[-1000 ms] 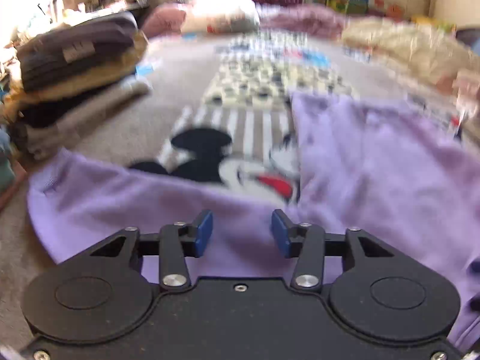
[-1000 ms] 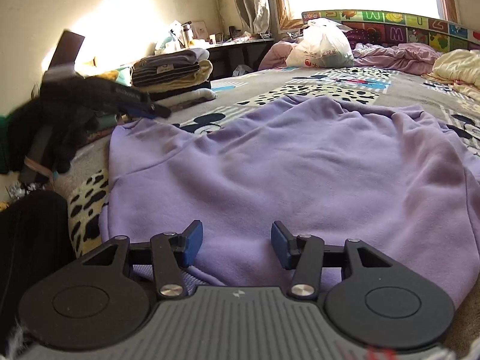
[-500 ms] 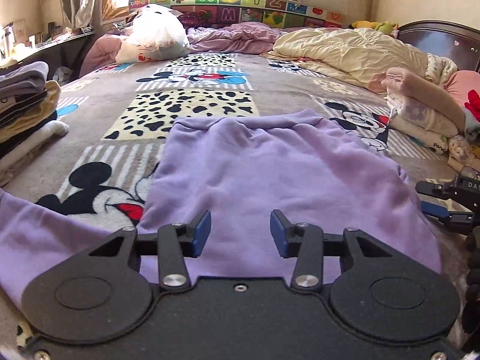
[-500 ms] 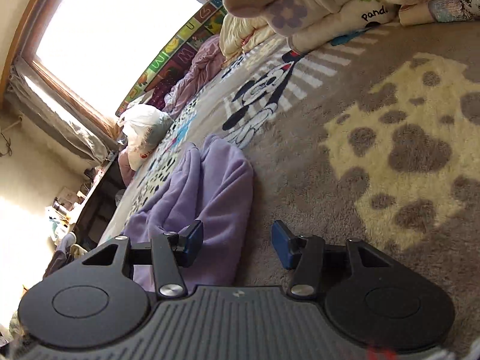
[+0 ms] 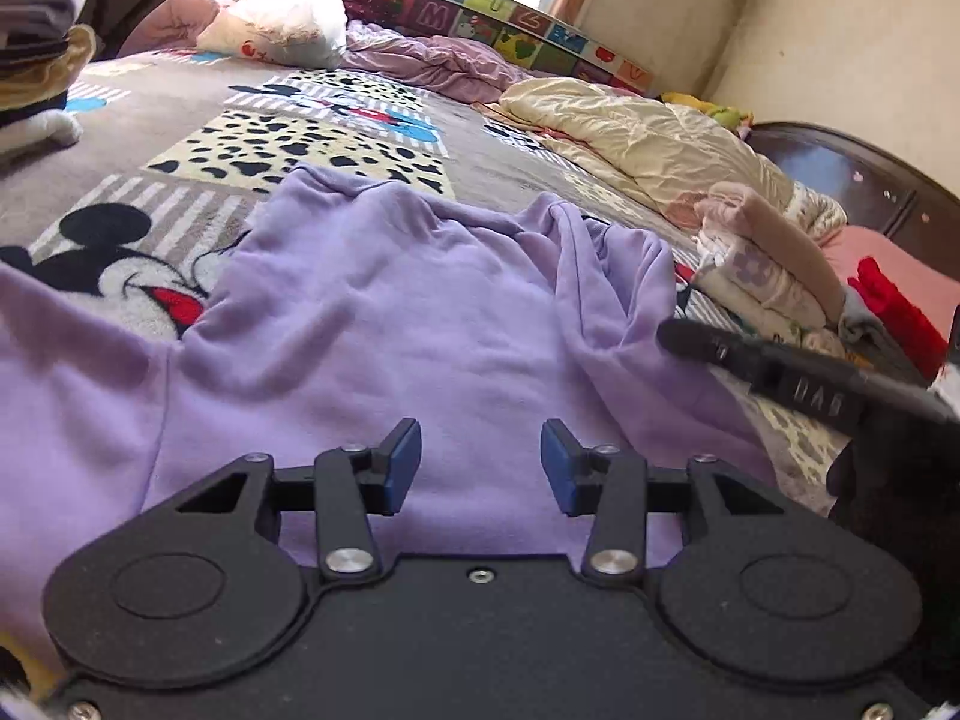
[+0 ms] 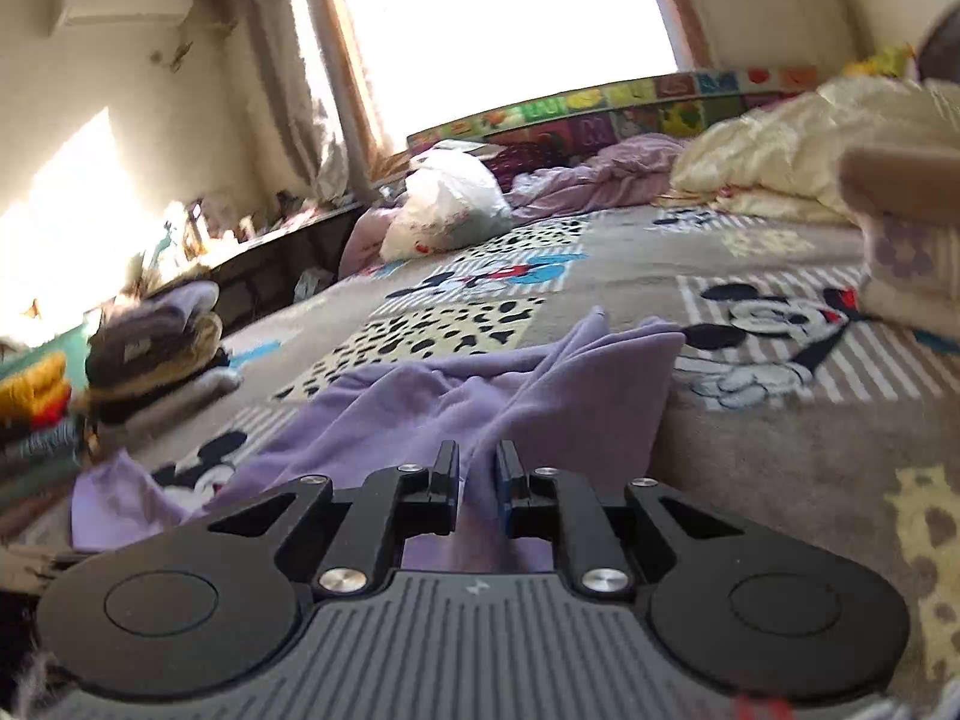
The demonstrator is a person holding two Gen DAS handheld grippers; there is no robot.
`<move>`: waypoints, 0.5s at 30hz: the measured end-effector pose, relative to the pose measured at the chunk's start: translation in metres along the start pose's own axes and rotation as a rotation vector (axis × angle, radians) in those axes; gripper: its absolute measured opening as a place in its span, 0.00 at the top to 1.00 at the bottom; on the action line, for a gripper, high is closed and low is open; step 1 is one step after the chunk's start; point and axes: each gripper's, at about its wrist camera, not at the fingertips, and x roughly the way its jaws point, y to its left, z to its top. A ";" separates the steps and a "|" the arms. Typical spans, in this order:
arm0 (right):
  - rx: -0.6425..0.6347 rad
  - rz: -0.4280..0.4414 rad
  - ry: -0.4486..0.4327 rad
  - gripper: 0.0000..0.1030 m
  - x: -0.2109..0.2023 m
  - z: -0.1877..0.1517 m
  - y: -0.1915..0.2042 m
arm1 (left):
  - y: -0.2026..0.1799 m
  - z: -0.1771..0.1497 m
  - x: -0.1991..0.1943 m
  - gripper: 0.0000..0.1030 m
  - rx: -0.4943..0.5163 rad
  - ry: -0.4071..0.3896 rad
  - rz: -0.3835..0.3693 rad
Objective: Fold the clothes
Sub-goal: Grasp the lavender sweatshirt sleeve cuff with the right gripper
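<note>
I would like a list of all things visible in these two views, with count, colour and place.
Purple sweatshirt: one, lilac, spread on the bed, one edge bunched.
Blanket: one, grey with cartoon mice and spots, covering the bed.
White bag: one, far end.
Cream quilt: one, far right.
Folded clothes stack: one, mixed colours, left edge.
Left claw: open, above the sweatshirt.
Right claw: shut on the sweatshirt's fabric.

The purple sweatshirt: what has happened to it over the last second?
The right tool closed on the purple sweatshirt's right edge and lifted it inward, bunching the cloth into a raised fold. The left tool stayed open over the sweatshirt, holding nothing. The stack of folded clothes has not moved.
</note>
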 end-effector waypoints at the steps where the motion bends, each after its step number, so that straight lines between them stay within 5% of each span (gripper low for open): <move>1: -0.094 0.007 0.049 0.84 0.010 -0.002 0.018 | 0.008 0.003 -0.002 0.58 -0.037 -0.010 -0.004; 5: -0.536 0.086 0.323 0.87 0.040 -0.039 0.098 | 0.030 0.013 -0.009 0.58 -0.148 -0.046 -0.019; 7: -0.651 0.064 0.300 0.91 0.029 -0.050 0.118 | 0.041 0.019 -0.013 0.58 -0.203 -0.064 -0.026; 12: -0.320 0.193 0.252 0.87 -0.008 -0.012 0.086 | 0.042 0.025 -0.013 0.56 -0.229 -0.062 -0.076; 15: -0.036 0.203 0.161 0.68 -0.023 0.009 0.031 | 0.038 0.024 -0.010 0.56 -0.224 -0.041 -0.103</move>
